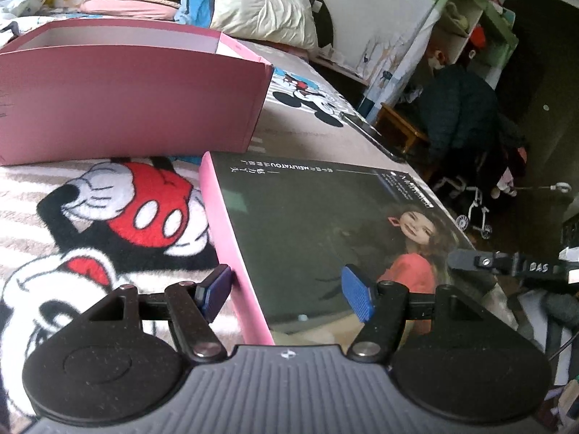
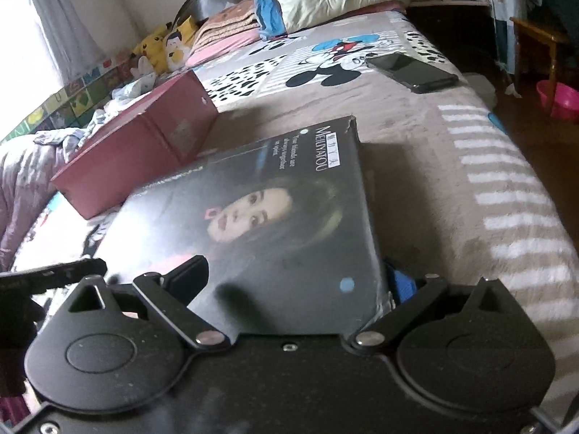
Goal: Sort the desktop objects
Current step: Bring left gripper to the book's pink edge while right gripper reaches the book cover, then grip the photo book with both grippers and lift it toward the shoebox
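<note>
A flat box lid (image 1: 325, 231) with a dark printed top, a woman's portrait and pink sides lies on the Mickey Mouse blanket. My left gripper (image 1: 289, 289) straddles its near left edge, one blue pad (image 1: 217, 289) outside the pink side, the other pad (image 1: 356, 294) over the top; the jaws stand apart. My right gripper (image 2: 293, 278) straddles the lid's (image 2: 260, 224) right near corner, one finger over the top, the blue pad (image 2: 401, 285) below the edge. The open pink box (image 1: 126, 97) stands behind the lid, also in the right wrist view (image 2: 144, 144).
A black phone (image 2: 412, 67) lies farther up the bed near its right edge (image 2: 524, 181). Pillows and folded blankets (image 1: 253, 0) are piled at the headboard. A wooden stool (image 1: 401, 130) and a pink basin (image 2: 557, 97) are on the floor beside the bed.
</note>
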`<move>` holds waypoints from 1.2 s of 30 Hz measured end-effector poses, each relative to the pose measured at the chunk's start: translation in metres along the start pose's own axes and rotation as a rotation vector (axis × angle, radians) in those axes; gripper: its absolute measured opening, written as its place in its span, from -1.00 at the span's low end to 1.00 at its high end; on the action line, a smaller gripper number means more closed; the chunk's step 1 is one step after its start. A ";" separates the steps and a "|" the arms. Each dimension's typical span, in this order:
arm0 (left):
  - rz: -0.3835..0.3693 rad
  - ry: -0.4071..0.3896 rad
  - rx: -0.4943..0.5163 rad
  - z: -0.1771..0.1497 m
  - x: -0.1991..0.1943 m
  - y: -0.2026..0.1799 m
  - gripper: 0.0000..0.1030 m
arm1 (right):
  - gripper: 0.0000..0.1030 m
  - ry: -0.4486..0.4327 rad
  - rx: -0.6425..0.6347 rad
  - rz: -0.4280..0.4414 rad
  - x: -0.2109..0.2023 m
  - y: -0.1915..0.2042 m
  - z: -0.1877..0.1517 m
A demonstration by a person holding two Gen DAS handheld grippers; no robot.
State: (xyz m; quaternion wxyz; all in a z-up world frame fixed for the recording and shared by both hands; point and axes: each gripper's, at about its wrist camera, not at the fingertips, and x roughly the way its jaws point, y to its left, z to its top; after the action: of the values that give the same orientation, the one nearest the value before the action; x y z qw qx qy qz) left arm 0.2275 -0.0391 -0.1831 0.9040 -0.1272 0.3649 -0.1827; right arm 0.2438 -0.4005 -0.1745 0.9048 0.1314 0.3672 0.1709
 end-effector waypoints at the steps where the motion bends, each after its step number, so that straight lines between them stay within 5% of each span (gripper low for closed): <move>1: 0.000 0.000 0.003 -0.002 -0.003 0.000 0.29 | 0.95 0.000 0.000 0.004 -0.003 0.003 -0.003; 13: 0.025 -0.037 0.028 -0.018 -0.062 0.009 0.38 | 0.96 -0.004 -0.068 0.017 -0.035 0.057 -0.038; 36: 0.079 -0.175 -0.028 -0.025 -0.171 0.061 0.39 | 0.98 -0.042 -0.167 0.168 -0.053 0.157 -0.040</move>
State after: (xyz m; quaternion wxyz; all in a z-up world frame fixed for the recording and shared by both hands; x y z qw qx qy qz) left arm 0.1104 0.0857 -0.1177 0.9371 -0.1408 0.2916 -0.1301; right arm 0.1461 -0.2752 -0.1125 0.9027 0.0893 0.3203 0.2733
